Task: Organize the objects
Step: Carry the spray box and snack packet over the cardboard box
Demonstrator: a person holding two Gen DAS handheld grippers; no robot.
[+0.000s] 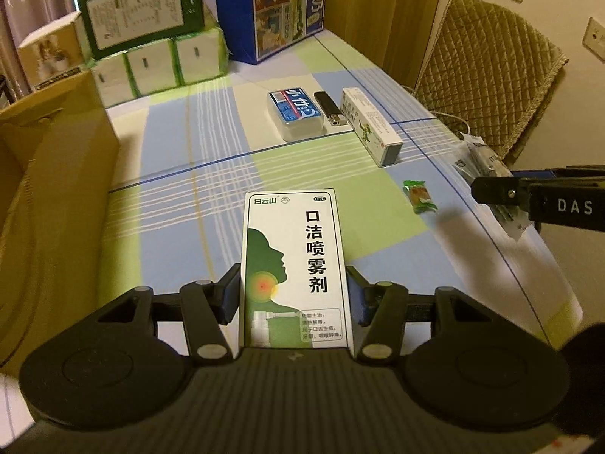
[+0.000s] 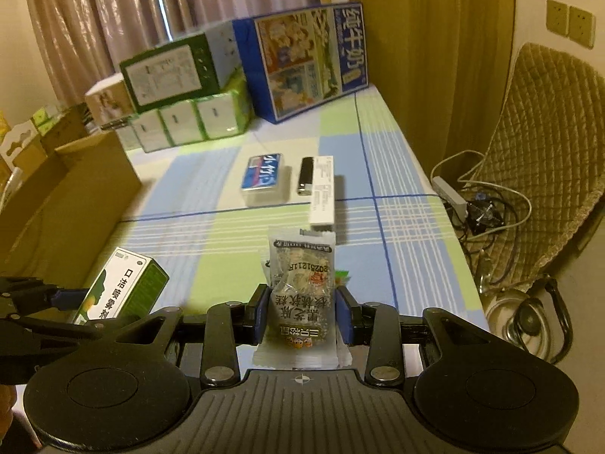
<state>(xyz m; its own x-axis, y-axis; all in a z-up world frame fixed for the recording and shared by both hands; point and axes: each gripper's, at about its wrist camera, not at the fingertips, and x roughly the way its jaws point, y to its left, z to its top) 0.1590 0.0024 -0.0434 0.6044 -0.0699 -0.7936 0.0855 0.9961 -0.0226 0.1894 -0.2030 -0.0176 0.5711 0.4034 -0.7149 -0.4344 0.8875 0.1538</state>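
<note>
Left tool (image 1: 293, 295): your jaws are pinched on the throat-spray carton (image 1: 293, 261), held lengthwise above the near part of the worktop (image 1: 211, 151).

Right tool (image 2: 302, 314): your jaws are clamped on a clear snack packet (image 2: 302, 287), carried over the near right part of the worktop; a second wrapper may sit behind it, but that cannot be told.

Placed, by the look of it: blue-labelled plastic case (image 1: 297, 113), black lighter (image 1: 330, 109) and long ointment box (image 1: 372, 126), lined up side by side mid-worktop, the lighter just beside the box.

Outstanding, as judged: both items in your tools, plus one small green-wrapped sweet (image 1: 419, 196) lying alone near the right edge. Roughly half done.

Boundaries: cardboard box (image 1: 49, 189) walls the left side; tissue packs (image 1: 159, 64) and the blue milk carton (image 1: 272, 7) close the back; the right edge drops off towards a quilted chair (image 1: 487, 72) and floor cables (image 2: 487, 204).

Open room: the wide checked stretch between the cardboard box and the row, and the strip in front of the row, are free. Your tools are well apart.
</note>
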